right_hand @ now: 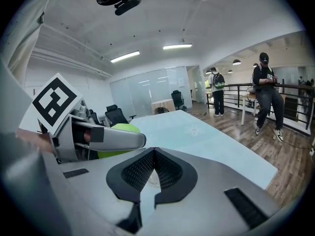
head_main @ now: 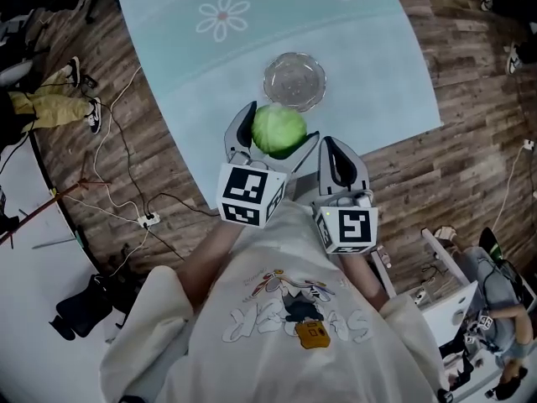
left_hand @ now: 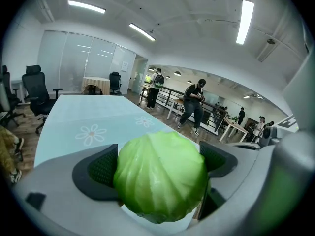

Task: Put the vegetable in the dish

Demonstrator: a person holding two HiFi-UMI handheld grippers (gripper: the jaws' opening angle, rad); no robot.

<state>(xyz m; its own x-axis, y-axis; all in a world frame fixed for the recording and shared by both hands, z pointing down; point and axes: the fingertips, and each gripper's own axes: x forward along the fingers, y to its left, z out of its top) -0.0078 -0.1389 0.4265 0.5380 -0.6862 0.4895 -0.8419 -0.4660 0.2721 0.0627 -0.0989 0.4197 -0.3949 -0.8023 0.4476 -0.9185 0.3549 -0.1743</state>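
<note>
The left gripper point(head_main: 277, 129) point(left_hand: 158, 165) has its jaws spread wide and pinches a round green cabbage point(head_main: 278, 130) point(left_hand: 160, 177), one dark ribbed pad point(left_hand: 98, 170) pressing each flank. The head bulges out past the pads above and below. It hangs over the near edge of the table point(head_main: 193, 99) and is not in the dish.

Just ahead of these jaws, a little to their right, the glass dish point(head_main: 270, 82) sits on the pale blue cloth, apart from the cabbage, with a strip of cloth between them. Beyond the dish the cloth runs on broad, printed with daisies point(head_main: 223, 15).

Just beside the left gripper, on its right and slightly farther back, the right gripper point(head_main: 340, 159) point(right_hand: 153, 167) has its jaws pressed together with nothing between them. It hangs at the table's edge, over wooden floor point(head_main: 470, 74).

The table's left edge slants away close by the left gripper. Outward on that side lie floor cables point(head_main: 126, 183). Office chairs point(left_hand: 37, 90) stand farther out.
</note>
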